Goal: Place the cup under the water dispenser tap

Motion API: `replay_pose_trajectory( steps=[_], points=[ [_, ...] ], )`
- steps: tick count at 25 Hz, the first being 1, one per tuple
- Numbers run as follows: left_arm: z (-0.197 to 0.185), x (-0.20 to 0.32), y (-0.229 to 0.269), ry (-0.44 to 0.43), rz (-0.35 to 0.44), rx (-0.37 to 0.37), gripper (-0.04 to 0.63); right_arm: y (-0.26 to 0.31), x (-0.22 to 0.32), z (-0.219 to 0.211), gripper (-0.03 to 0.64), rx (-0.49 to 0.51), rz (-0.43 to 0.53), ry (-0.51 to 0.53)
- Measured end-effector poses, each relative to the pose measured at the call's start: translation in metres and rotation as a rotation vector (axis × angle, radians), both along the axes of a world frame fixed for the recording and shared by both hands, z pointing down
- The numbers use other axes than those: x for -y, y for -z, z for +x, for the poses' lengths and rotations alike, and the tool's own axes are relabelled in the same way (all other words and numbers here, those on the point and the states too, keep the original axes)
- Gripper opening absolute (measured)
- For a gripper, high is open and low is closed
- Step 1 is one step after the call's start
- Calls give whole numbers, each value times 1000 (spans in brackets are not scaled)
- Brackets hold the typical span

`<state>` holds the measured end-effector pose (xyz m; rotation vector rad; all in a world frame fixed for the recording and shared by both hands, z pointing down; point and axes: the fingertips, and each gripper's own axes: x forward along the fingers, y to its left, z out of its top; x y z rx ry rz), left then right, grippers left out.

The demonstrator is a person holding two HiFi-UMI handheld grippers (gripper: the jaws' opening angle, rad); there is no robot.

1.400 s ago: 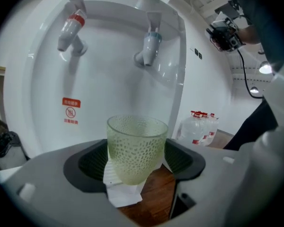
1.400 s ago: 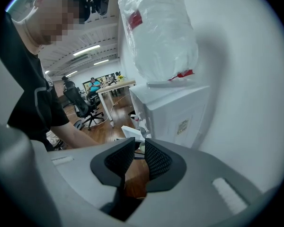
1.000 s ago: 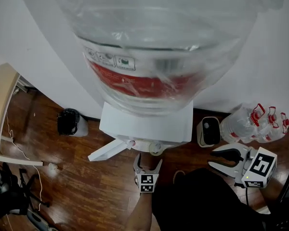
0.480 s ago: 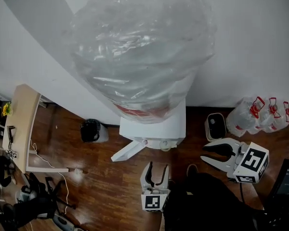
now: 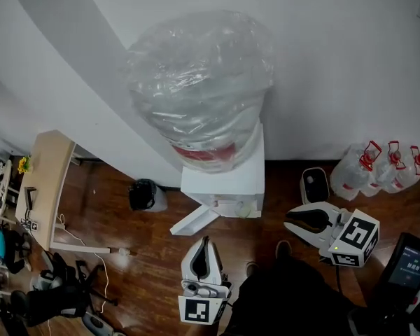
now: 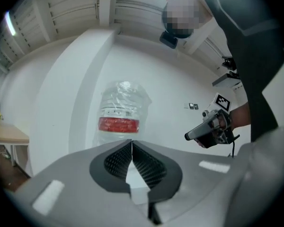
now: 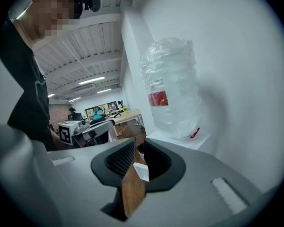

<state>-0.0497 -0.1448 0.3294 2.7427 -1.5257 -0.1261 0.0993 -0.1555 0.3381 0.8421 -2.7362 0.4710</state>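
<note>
You drew the left hand-held gripper (image 5: 206,242) back
Its jaws have closed empty; the water dispenser (image 5: 220,187) now lies farther ahead.

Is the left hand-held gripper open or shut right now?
Shut. The left hand-held gripper shows its jaws meeting tip to tip, nothing between them.

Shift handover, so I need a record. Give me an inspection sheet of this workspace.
Surface: dark wood floor.
Job's things: water dispenser with bottle on top; small pale cup at its front, too small to check against the tap.
Clutter: black bin, three jugs.
Grippers: left gripper shut, empty; right gripper slightly open, empty.
Cables: white cord on the floor.
Surroundings: white wall, desk.
</note>
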Motion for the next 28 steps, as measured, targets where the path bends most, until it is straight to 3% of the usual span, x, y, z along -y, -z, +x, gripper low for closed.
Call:
replay_pose_trajectory(
  steps=[4, 10, 28],
  points=[
    [-8, -11, 38, 2, 36, -51, 6, 13, 0, 7, 2, 59, 21, -80],
    [-8, -25, 73, -48, 58, -43, 6, 17, -2, 4, 0, 47, 56, -116],
    [-6, -17, 74, -184, 35, -11, 6, 34, 9, -19, 0, 29, 135, -110]
  ],
)
